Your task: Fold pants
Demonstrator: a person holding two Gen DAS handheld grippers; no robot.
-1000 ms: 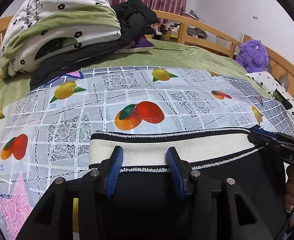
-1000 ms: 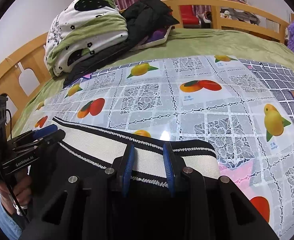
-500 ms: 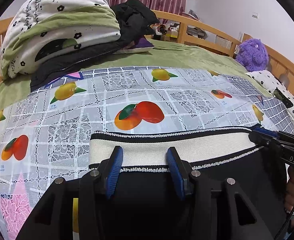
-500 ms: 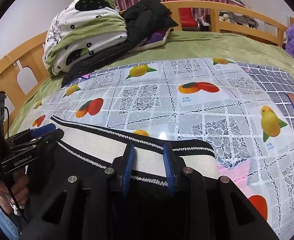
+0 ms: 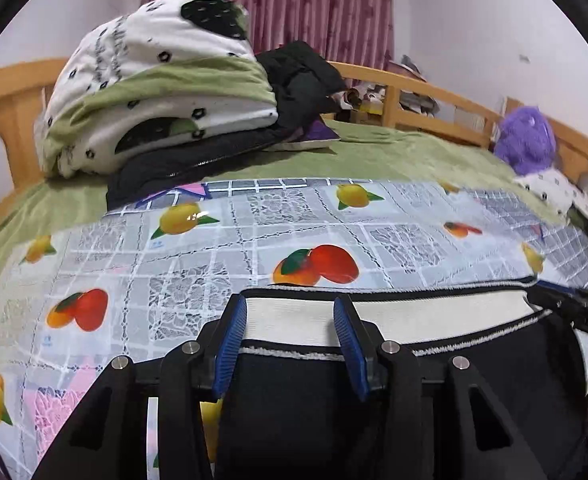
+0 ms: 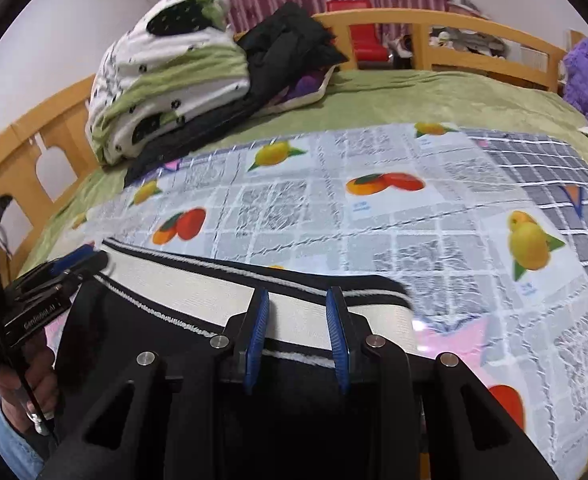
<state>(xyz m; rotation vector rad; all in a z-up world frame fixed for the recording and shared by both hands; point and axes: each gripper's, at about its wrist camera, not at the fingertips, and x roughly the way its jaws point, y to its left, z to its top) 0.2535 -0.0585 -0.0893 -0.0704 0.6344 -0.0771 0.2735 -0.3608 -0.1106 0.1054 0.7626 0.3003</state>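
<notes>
- Centrally, the black pants [image 5: 301, 392] lay on the fruit-print cloth [image 5: 198, 264] covering the bed [image 6: 433, 96].
- Left gripper [image 5: 290, 312]: fingers spread apart, straddling the cream waistband [image 5: 433, 312], not pinching it.
- Right gripper [image 6: 297, 300]: fingers likewise parted over the waistband's other end.

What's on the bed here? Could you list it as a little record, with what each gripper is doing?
surface: fruit-print cloth over a green blanket
garment: black pants, cream waistband facing away
left gripper: at the waistband's left end, grip unclear
right gripper: at the waistband's right end, grip unclear
far corner: folded quilt on a black jacket
extras: purple plush by the wooden rail
</notes>
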